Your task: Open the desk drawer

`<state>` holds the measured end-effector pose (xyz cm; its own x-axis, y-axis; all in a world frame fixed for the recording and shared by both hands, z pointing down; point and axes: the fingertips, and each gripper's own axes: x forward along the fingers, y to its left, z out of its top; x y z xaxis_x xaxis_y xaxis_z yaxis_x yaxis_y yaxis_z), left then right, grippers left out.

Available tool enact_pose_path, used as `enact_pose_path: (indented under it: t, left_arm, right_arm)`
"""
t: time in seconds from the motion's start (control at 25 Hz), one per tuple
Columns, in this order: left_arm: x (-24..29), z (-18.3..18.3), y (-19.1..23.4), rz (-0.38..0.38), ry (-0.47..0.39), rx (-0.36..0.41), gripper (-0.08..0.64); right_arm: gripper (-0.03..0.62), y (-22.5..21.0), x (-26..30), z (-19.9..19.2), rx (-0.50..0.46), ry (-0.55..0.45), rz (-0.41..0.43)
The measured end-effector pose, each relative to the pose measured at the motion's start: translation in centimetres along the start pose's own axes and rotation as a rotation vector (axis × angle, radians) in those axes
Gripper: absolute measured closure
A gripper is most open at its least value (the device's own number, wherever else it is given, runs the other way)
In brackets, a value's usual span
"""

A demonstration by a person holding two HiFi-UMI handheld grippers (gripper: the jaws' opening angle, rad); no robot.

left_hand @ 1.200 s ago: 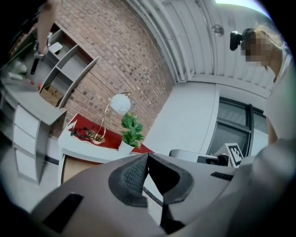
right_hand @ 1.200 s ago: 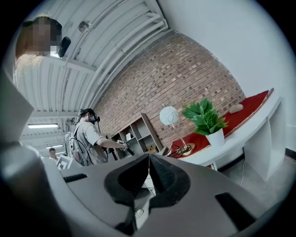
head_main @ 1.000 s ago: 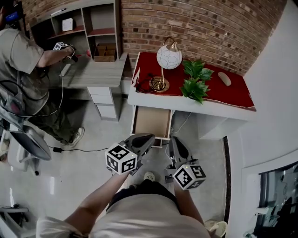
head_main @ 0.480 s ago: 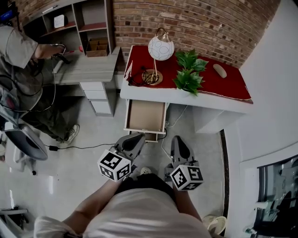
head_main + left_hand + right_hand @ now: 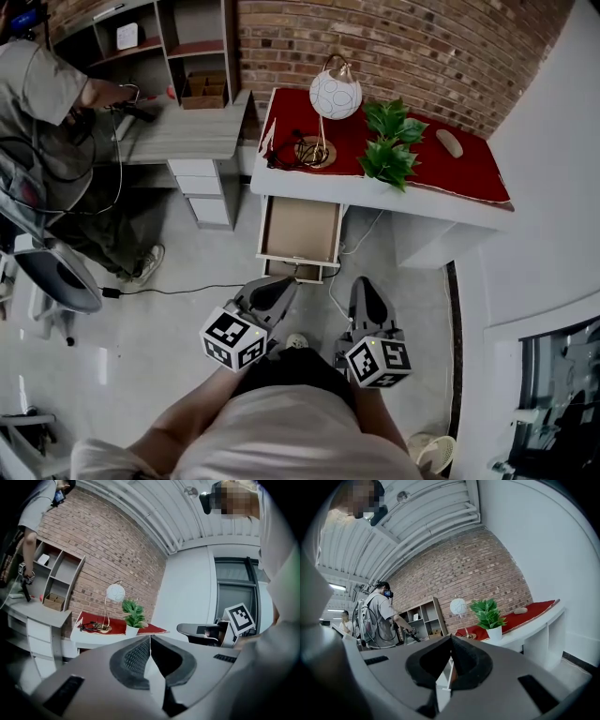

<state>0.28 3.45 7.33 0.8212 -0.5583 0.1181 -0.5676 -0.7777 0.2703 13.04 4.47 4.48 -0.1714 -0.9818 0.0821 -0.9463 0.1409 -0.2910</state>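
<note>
Brick-walled room, red-topped bench (image 5: 375, 208). Drawer (image 5: 302, 230) still pulled out from under bench, so task looks finished. Left gripper (image 5: 284, 284) and right gripper (image 5: 362, 284) lowered slightly before bench, fingers pressed together, empty.

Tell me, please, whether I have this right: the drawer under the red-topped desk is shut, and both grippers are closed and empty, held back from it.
Not quite: the drawer is pulled out, and the head view shows its bare inside. The rest holds: the left gripper and the right gripper are both closed and empty, held back from the red-topped desk.
</note>
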Motion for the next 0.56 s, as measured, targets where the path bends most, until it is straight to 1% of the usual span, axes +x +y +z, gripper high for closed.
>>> enact_pose_path:
  t: [0.32,0.56]
  left_arm:
    - [-2.2,-0.8,0.7,0.032,0.009,-0.016,0.548]
    - [-3.5,-1.1,1.4,0.057,0.015,-0.042,0.547]
  right_arm:
    - [0.575,1.7,0.2,-1.6,0.023,0.043,0.033]
    - [0.575,3.0,0.2,-1.9,0.011,0.061,0.055]
